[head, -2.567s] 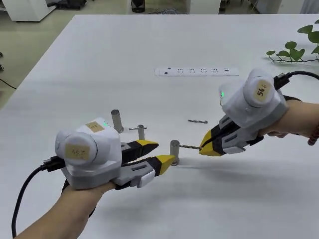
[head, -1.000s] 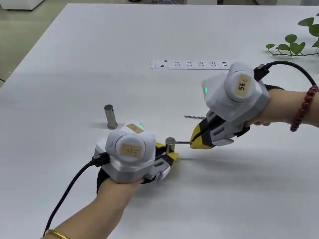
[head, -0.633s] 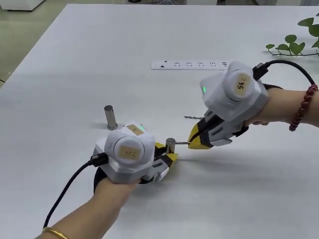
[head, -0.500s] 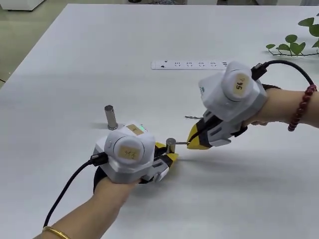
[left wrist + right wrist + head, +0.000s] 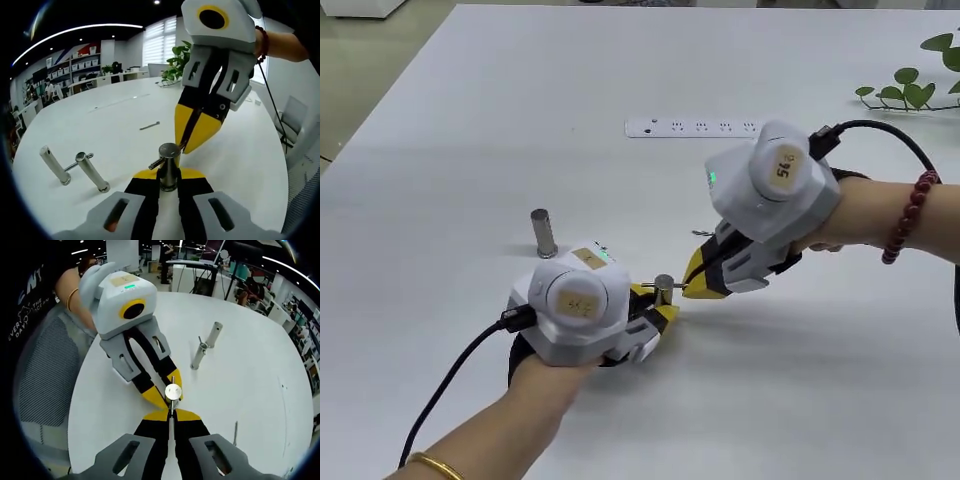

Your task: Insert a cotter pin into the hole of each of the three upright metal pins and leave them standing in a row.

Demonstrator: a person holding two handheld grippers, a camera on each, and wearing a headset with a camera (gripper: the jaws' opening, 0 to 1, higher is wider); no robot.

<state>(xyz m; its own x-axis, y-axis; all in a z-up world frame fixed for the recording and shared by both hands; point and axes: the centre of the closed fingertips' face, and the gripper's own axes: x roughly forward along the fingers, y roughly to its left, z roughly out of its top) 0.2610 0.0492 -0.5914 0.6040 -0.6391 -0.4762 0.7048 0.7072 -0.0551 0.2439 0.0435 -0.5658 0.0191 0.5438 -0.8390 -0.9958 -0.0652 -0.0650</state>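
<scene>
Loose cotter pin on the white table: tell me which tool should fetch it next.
Right, probably. The thin loose steel cotter pin lies close beside the right tool, which need only release the inserted cotter pin. The left tool is clamped on the upright steel pin, steadying it.

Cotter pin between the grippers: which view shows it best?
Left gripper view: the cotter pin pokes sideways out of the metal pin. Head view: a tiny sliver. Right gripper view: a thin line between its tongs.

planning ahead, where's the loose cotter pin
Left gripper view: the loose cotter pin lies flat on the table beyond the clamped metal pin, left of the right gripper.
</scene>
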